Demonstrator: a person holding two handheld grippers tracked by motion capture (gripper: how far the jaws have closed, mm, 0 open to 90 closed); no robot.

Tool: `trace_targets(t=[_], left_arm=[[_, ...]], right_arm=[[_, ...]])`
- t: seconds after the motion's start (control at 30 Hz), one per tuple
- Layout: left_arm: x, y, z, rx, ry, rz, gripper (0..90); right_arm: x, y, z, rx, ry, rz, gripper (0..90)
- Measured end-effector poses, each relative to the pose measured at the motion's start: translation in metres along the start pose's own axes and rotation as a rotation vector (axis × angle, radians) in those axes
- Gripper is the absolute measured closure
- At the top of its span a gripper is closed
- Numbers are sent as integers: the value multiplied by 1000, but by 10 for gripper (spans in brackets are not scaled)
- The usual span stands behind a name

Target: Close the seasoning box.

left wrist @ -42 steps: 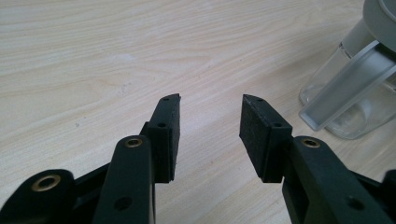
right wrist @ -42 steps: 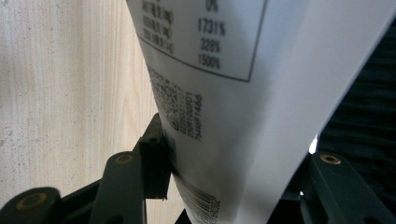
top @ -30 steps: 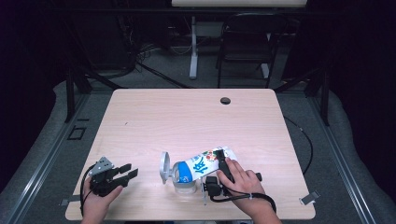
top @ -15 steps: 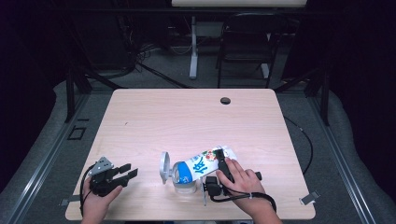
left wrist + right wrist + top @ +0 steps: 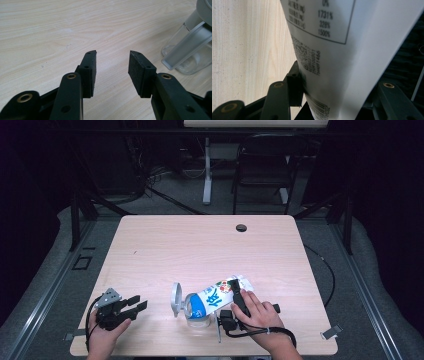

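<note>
A white and blue carton (image 5: 215, 296) lies tilted near the table's front edge, its lower end over a clear container (image 5: 197, 318) with a hinged lid (image 5: 176, 299) standing up. My right gripper (image 5: 235, 288) is shut on the carton's upper end; in the right gripper view the printed carton (image 5: 337, 50) sits between the jaws of the right gripper (image 5: 339, 82), with the left pad against it. My left gripper (image 5: 140, 302) rests at the front left, open with nothing between its fingers. In the left gripper view this gripper (image 5: 112, 56) points at bare wood, with the clear container (image 5: 190, 50) off to its right.
The wooden table (image 5: 200, 245) has a dark cable hole (image 5: 241, 227) near its far edge. Behind the table stand a chair (image 5: 260, 170) and a white post (image 5: 206, 165) on a dark floor. A cable (image 5: 325, 270) trails off the right side.
</note>
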State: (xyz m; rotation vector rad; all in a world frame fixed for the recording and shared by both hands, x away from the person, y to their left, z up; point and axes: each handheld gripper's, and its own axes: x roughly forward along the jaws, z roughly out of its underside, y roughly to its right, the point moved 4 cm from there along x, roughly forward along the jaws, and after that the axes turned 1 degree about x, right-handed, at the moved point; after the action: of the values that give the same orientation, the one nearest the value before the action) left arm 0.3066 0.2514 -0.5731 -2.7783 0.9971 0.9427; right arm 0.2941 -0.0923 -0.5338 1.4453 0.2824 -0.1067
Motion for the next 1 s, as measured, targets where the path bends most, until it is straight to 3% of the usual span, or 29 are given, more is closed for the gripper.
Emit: trace_targets(t=[1.0], left_arm=[[0, -1, 0, 0, 0, -1, 585]], right_arm=[[1, 1, -1, -7, 2, -6, 501]])
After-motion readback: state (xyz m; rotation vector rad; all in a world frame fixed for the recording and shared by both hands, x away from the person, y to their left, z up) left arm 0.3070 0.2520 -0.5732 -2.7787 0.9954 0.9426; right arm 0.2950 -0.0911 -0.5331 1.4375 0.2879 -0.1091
